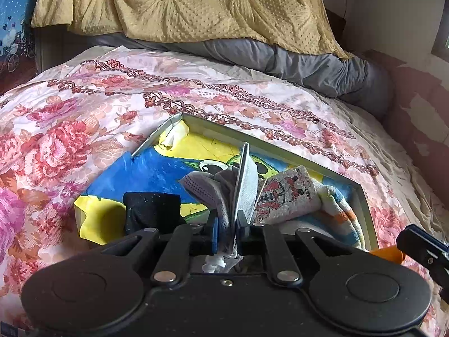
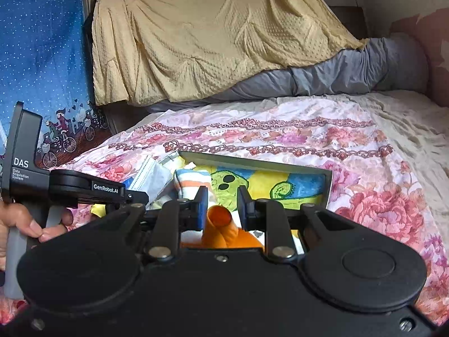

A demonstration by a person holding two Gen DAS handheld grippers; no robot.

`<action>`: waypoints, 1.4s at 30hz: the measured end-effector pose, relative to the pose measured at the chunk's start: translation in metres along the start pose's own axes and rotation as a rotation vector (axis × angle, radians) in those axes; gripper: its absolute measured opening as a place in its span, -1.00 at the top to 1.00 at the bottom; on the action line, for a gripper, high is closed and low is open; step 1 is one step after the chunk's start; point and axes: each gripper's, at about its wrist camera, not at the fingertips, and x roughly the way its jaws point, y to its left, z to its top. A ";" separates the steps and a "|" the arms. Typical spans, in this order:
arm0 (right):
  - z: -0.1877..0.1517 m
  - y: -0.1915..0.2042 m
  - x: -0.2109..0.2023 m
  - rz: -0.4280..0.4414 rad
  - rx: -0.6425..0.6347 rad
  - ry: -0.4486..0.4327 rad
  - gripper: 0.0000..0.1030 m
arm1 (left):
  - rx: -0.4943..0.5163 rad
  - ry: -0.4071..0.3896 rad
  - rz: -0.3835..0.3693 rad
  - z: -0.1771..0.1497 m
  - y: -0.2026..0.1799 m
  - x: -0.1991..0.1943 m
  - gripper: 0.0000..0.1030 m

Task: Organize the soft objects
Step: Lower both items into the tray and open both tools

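Face mask (image 1: 247, 185) clenched in left tool (image 1: 228, 224) above box rim (image 1: 364, 205); right tool (image 2: 221, 205) released around orange cloth (image 2: 221, 224).

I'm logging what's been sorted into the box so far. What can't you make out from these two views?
- Left wrist view: the near part of the box is hidden behind the left gripper, whose fingers pinch a face mask.
- Right wrist view: the lower end of the orange cloth is hidden by the right gripper.
- Left wrist view: the black item is too dark to identify.

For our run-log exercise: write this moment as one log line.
left gripper: shut on face mask | right gripper: open around orange cloth | tray: on bed
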 end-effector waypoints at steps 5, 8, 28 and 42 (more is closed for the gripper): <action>-0.005 -0.005 -0.004 0.002 0.006 0.013 0.70 | 0.006 0.002 0.006 0.000 -0.001 0.000 0.70; -0.003 -0.002 -0.004 0.002 0.003 0.014 0.69 | 0.000 0.001 0.012 0.000 -0.001 -0.002 0.60; -0.001 -0.008 0.000 -0.050 0.033 -0.006 0.40 | 0.046 -0.042 0.056 0.005 -0.017 -0.027 -0.20; 0.001 -0.002 -0.011 -0.067 0.046 -0.030 -0.20 | 0.041 -0.082 0.069 0.002 -0.022 -0.054 -0.41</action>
